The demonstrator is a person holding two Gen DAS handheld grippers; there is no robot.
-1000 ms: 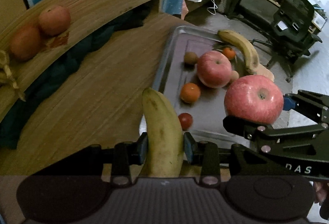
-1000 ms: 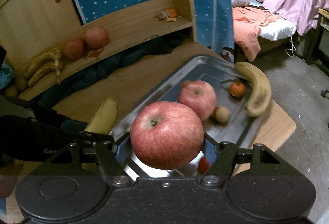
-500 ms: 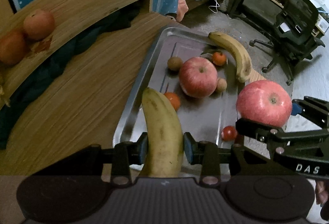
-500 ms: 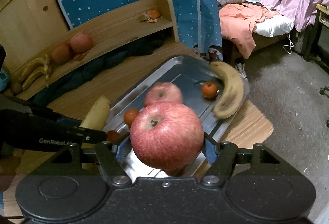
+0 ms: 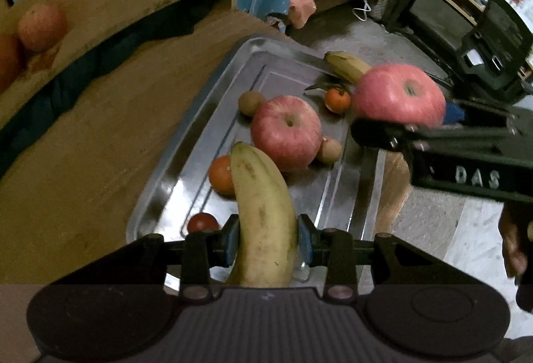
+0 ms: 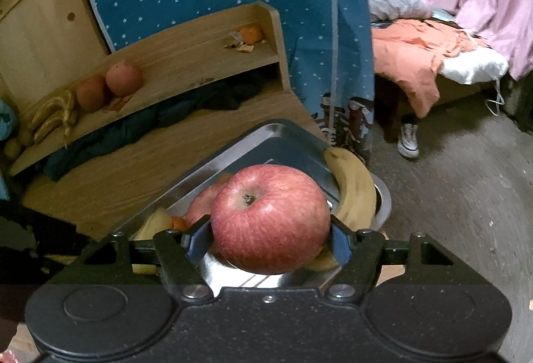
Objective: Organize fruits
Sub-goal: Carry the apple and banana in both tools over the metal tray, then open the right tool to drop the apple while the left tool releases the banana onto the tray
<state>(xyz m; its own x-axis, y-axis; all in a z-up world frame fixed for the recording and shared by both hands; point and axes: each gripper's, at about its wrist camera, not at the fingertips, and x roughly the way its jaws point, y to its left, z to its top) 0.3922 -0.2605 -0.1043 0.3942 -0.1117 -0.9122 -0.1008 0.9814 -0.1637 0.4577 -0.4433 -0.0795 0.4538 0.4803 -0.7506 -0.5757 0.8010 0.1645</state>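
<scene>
Left hand-held gripper [image 5: 268, 244] clamped on a banana [image 5: 263, 213], now farther out over the steel tray [image 5: 206, 116] than a second ago. Right hand-held gripper [image 6: 270, 239] clamped on a red apple [image 6: 270, 218], held above the tray's far end, closer to the second banana [image 6: 354, 193] than before. "DAS" legible on the right hand-held gripper's side. Beyond, a wooden shelf [image 6: 186, 63] carrying two apples [image 6: 123, 78].
</scene>
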